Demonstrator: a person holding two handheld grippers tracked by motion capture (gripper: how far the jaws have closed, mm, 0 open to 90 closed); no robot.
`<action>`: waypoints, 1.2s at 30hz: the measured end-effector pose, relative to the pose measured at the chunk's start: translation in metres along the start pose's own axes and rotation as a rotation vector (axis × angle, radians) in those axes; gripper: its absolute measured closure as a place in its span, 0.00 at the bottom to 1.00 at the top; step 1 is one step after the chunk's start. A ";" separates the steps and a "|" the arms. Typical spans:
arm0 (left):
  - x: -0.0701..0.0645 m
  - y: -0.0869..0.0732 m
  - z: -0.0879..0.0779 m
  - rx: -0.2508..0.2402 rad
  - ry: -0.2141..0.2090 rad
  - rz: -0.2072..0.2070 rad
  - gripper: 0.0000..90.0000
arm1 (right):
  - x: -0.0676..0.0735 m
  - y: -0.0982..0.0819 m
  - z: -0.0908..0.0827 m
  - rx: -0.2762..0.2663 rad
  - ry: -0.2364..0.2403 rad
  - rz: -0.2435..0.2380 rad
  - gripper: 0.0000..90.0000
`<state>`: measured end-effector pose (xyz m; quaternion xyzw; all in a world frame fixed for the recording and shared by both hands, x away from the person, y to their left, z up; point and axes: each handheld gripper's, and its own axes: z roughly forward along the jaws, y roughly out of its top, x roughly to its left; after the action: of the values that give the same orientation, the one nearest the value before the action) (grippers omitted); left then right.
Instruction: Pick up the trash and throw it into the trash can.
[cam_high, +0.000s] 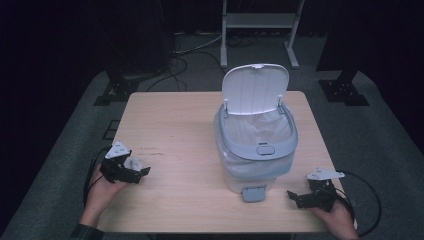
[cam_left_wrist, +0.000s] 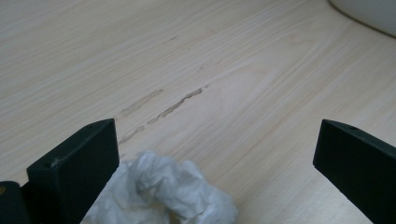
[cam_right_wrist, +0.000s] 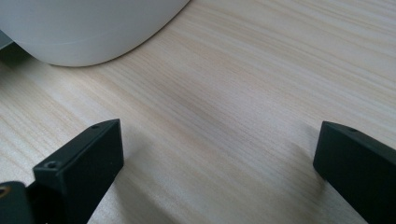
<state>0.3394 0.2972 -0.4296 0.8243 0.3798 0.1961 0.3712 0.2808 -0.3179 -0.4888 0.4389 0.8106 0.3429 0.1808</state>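
High view: pale wooden table (cam_high: 190, 200) fills the centre of the frame, dark floor around it. Right of centre stands a white plastic pedal bin with a grey rim (cam_high: 256, 150), its white lid (cam_high: 255, 89) tipped up and back, a clear liner bag visible inside, a grey foot pedal (cam_high: 253, 193) at its base toward the bottom of the frame.

Lower left: left gripper (cam_high: 131, 170), black, held in a hand (cam_high: 102, 192) that comes in from the bottom edge. A crumpled white tissue wad (cam_high: 133, 163) lies on the table right at its fingers. In the left gripper view the fingers (cam_left_wrist: 77, 170) stand wide apart; the tissue wad (cam_left_wrist: 161, 193) sits at the bottom of the frame, between them, close against the left-hand finger and well short of the right-hand one. Not gripped. Faint brownish streaks (cam_left_wrist: 163, 108) mark the wood just above it in that frame.

Lower right: right gripper (cam_high: 300, 197), low over the table, held in the other hand (cam_high: 336, 216), just right of the pedal. In the right gripper view its fingers (cam_right_wrist: 84, 168) are spread wide with bare wood between them; the bin's curved white wall (cam_right_wrist: 88, 28) occupies the upper left.
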 end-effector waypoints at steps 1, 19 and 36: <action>0.001 -0.001 0.001 0.011 0.010 -0.004 0.00 | 0.000 0.000 0.000 0.000 0.000 0.000 0.01; 0.015 -0.017 0.013 0.131 0.044 -0.062 0.12 | 0.000 0.000 0.000 0.000 0.000 0.000 0.01; 0.012 -0.021 0.016 0.211 0.063 -0.046 0.43 | 0.000 0.000 0.000 0.000 0.000 0.000 0.01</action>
<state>0.3467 0.3082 -0.4560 0.8433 0.4286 0.1723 0.2746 0.2808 -0.3179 -0.4888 0.4390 0.8106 0.3429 0.1807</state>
